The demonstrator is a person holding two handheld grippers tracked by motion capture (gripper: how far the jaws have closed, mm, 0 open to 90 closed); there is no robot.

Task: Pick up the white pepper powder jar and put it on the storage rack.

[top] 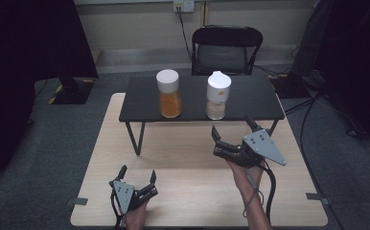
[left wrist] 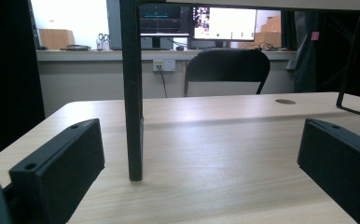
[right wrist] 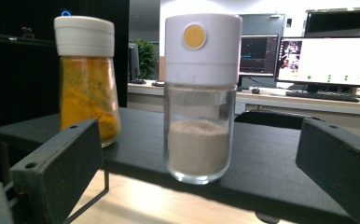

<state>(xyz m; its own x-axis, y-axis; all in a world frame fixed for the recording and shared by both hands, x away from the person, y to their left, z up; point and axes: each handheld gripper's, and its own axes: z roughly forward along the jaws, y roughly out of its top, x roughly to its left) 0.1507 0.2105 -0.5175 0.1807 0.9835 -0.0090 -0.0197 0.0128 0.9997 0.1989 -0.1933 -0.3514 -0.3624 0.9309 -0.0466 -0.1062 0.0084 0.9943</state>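
Two glass jars with white lids stand on a small black raised shelf (top: 240,98) at the far side of the wooden table (top: 183,158). The left jar (top: 169,93) (right wrist: 86,79) holds orange powder. The right jar (top: 217,96) (right wrist: 200,98) holds pale beige powder, and its lid bears a yellow dot. My right gripper (top: 233,128) (right wrist: 199,182) is open, raised just in front of the beige jar with its jaws wide either side of it. Low near the table's front edge, my left gripper (top: 137,174) (left wrist: 199,172) is open and holds nothing. It faces the shelf's black leg (left wrist: 132,93).
A black folding chair (top: 227,48) stands behind the table. Dark curtains hang at both sides of the room. Cables run over the grey floor at the right. Monitors (right wrist: 329,60) sit on a counter along the back wall.
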